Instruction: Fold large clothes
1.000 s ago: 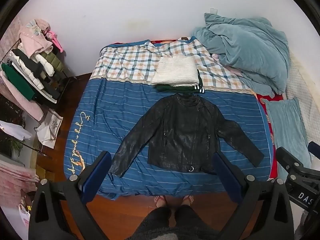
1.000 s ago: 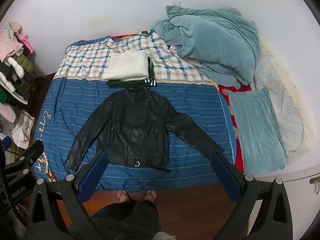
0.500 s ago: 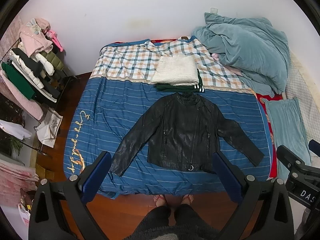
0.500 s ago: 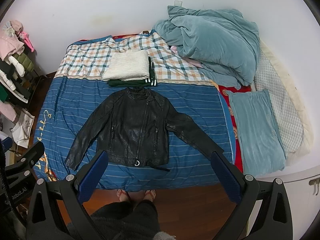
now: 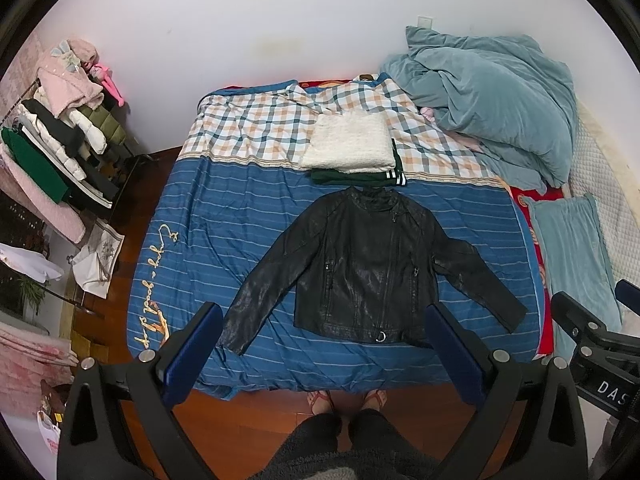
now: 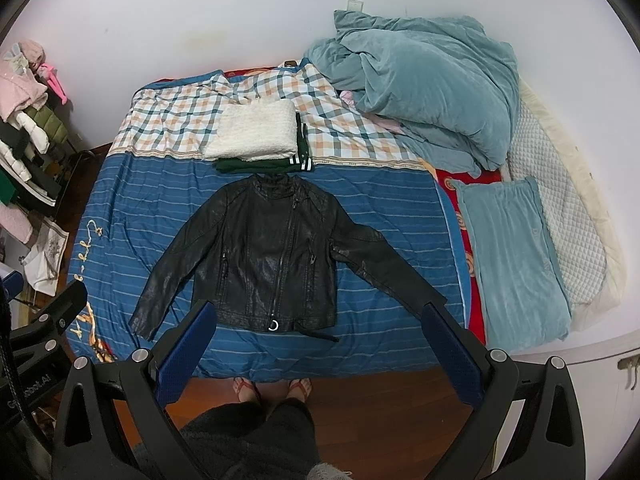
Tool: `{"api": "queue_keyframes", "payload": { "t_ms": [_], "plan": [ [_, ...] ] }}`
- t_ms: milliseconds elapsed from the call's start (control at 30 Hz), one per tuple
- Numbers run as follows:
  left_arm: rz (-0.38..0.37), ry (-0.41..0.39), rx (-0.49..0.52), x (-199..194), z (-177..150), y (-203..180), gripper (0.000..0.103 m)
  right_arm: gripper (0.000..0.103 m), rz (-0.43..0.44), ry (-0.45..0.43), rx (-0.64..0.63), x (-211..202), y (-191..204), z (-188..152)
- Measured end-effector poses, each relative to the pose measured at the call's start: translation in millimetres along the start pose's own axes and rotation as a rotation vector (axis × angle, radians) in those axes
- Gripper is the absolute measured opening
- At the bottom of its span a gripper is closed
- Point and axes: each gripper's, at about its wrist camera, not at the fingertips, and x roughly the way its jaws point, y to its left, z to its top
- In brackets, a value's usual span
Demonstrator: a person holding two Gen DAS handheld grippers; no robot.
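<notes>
Left wrist view
Left gripper (image 5: pixel 324 354): held high above the foot of the bed, blue-padded fingers spread wide, nothing gripped.
Jacket (image 5: pixel 368 268): a black, glossy, leather-like garment laid flat, front up, on the blue striped bedspread (image 5: pixel 224 216); collar toward the wall, hem toward the person's feet (image 5: pixel 346 400), so the long axis of the body runs up the bed; both sleeves are splayed down and outward.
Folded stack (image 5: pixel 348 148): a white, nubbly folded piece is seen on a dark green one with white stripes, just beyond the collar.
Clothes rack (image 5: pixel 60 140): loaded with pink, white, green and black garments, at the left.

Right wrist view
Right gripper (image 6: pixel 320 354): jaws wide apart, empty, above the bed's near edge.
Jacket hem: a metal ring (image 6: pixel 274 325) is visible at the diagonal zip's lower end.
Duvet (image 6: pixel 424 84): teal, plush, crumpled in the far right corner.
Pillow (image 6: pixel 512 256): teal, oblong, lying at the right edge.
</notes>
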Motion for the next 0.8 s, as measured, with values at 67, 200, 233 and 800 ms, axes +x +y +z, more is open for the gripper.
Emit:
{"api": "queue_keyframes", "payload": {
  "t_ms": [67,200,233,800],
  "plan": [
    [-0.001,0.002,0.000,0.4,1.8,-0.9,0.103,0.103,0.000,-0.001,-0.001,0.8,-0.5,0.3],
    [0.003,-0.003,0.000,0.2,2.7,-3.6,0.103,0.103,0.000,-0.002,-0.001,0.2,-0.3,0.4],
    [0.006,-0.005,0.002,-0.6,2.5,-5.4,0.103,0.103,0.000,-0.002,-0.001,0.4,-1.5,0.4],
    [0.002,-0.015,0.001,-2.4,8.0,-7.3,0.103,0.103,0.004,-0.002,0.003,-1.1,-2.4,3.8]
  ]
}}
